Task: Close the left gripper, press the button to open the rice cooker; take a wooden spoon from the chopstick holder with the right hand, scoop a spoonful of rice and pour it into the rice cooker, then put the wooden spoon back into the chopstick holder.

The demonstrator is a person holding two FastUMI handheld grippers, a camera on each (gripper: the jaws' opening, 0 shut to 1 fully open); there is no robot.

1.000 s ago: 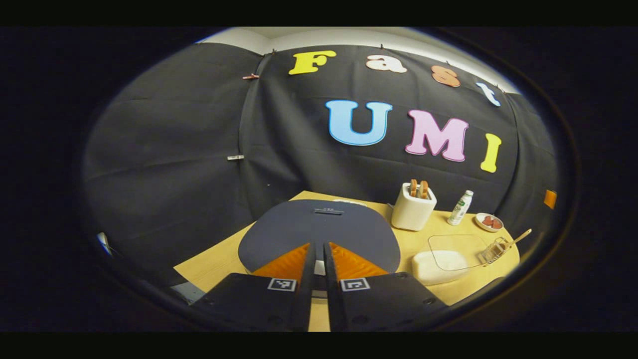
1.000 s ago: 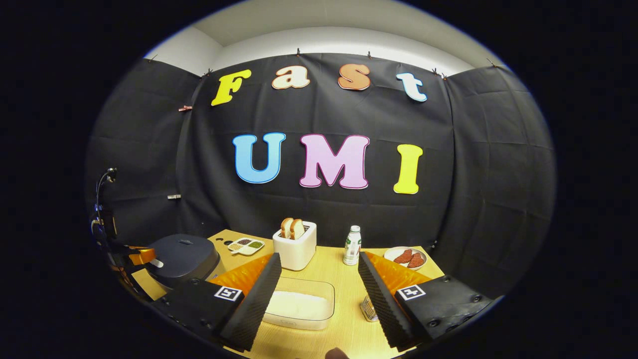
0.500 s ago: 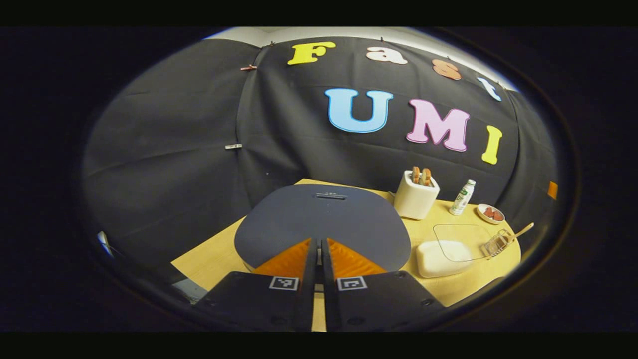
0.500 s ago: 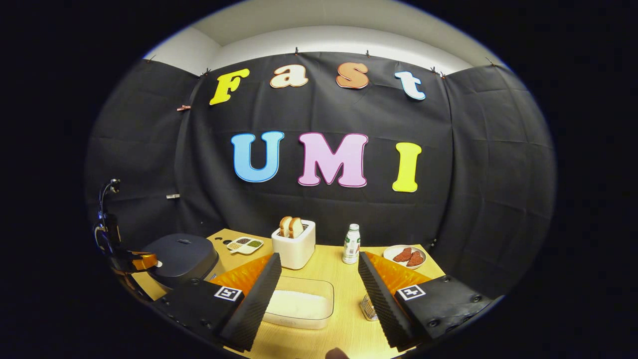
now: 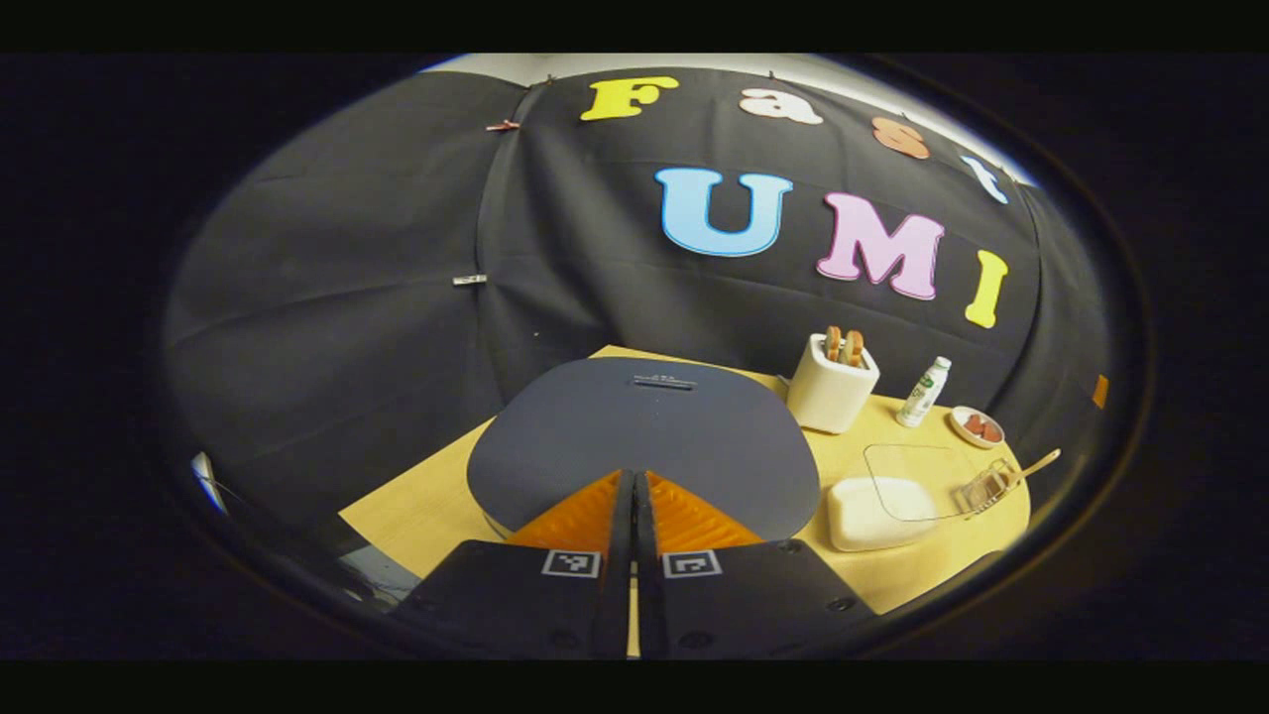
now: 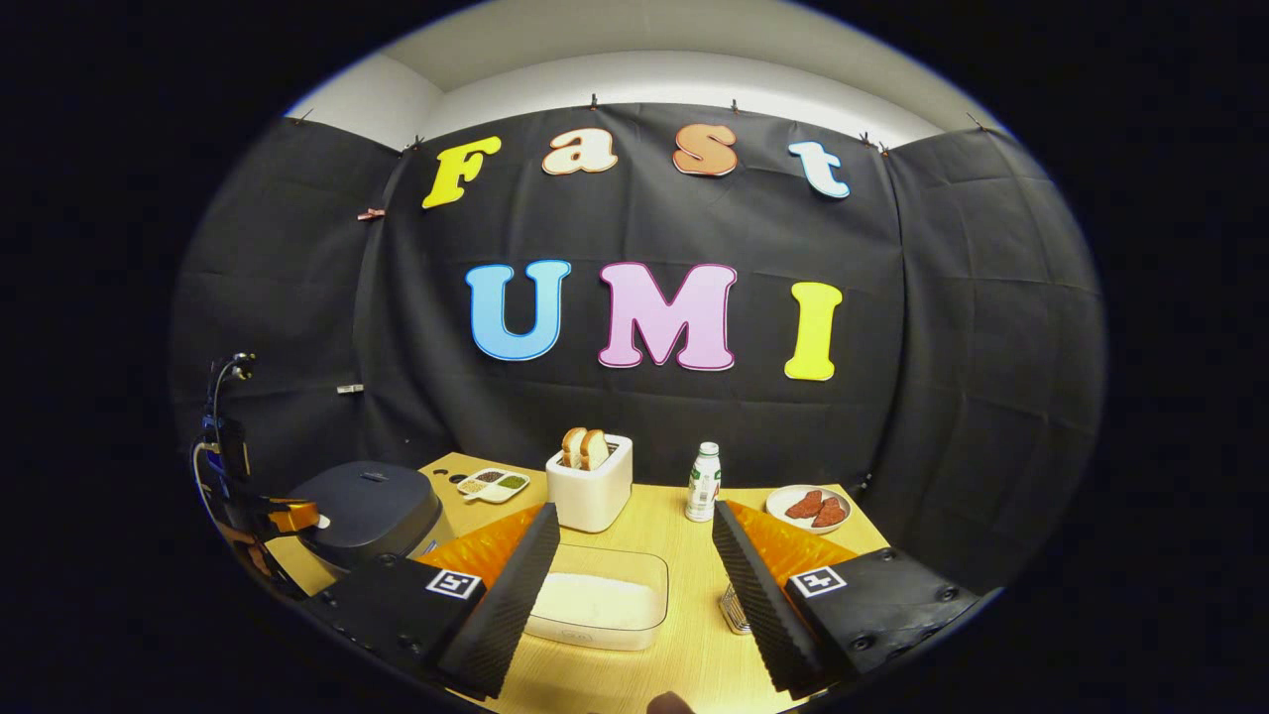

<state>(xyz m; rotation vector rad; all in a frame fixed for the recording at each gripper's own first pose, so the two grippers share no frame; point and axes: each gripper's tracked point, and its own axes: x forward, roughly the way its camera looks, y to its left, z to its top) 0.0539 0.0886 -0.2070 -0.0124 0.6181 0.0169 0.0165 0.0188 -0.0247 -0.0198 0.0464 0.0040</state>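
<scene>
Dark grey and smooth, the rounded lid of the rice cooker (image 5: pixel 644 436) sits at the left end of the pale wooden table (image 5: pixel 416 511) in the left gripper view, lid down. The left gripper (image 5: pixel 634 496) hangs over the cooker's near edge with its fingers drawn together, no gap between the tips and nothing between them. The release button is hidden under those tips, so I cannot tell whether they touch it. Toward the table's right edge lies a clear plastic box of white rice (image 5: pixel 877 506), and just beyond it the wire chopstick holder (image 5: pixel 986 486), tilted, with the handle of a pale wooden spoon (image 5: pixel 1036 464) sticking out. A white toaster with two slices of bread (image 5: pixel 833 389), a small white bottle (image 5: pixel 922 392) and a little plate of reddish food (image 5: pixel 977 426) line the far edge.

In the right gripper view, the right gripper (image 6: pixel 634 565) waits above the near edge with its fingers spread wide and empty, the rice box (image 6: pixel 600 600) between them and the wire holder (image 6: pixel 734 610) peeking out beside the right finger. The cooker (image 6: pixel 372 506) shows at the left end with the left gripper (image 6: pixel 288 516) at its near side, and a small divided dish of grains (image 6: pixel 493 484) lies behind it.

Judging from this, the press is the step in hand. The closed tips are narrow, so they could slide off the button or land on bare lid, and the lid would stay latched. A hard, off-centre push might also shove the cooker along the table. If the lid springs up, it may strike the gripper above it.
</scene>
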